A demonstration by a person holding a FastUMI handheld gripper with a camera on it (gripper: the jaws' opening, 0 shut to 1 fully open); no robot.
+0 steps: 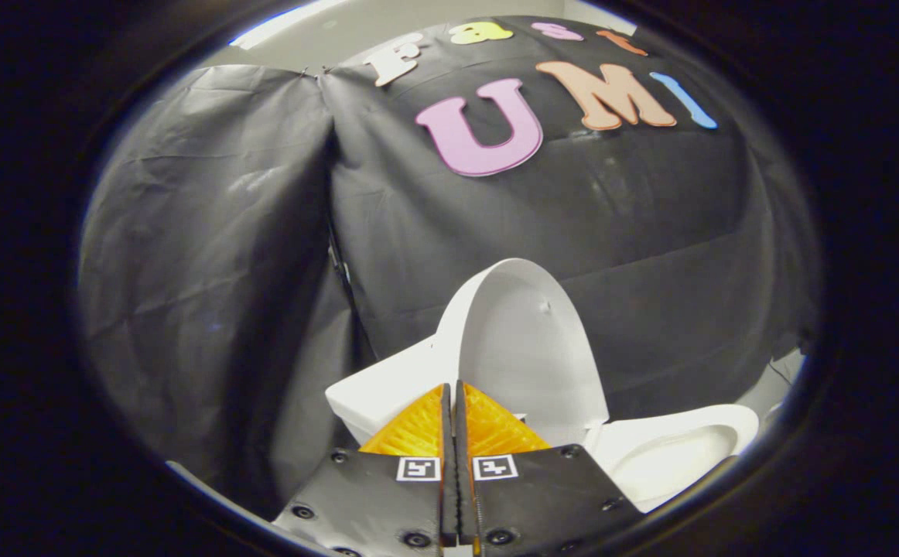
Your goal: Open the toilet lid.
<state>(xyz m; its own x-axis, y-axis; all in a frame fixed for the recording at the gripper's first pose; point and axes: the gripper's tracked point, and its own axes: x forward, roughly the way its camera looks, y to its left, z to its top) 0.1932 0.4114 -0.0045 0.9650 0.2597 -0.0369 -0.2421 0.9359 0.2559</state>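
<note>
A white toilet stands just ahead of my fingers. Its lid (531, 348) is raised and stands upright, its inner face showing. To the right of the fingers lies the open seat and bowl (674, 456). Left of the lid I see the white tank (376, 398). My gripper (453, 391) is shut, its two fingers pressed together with nothing between them, the tips just in front of the lid's lower left edge. I cannot tell whether the tips touch the lid.
Black cloth walls (210, 263) hang behind and to the left of the toilet, meeting at a corner seam behind the tank. A strip of pale floor (782, 379) shows to the right of the bowl.
</note>
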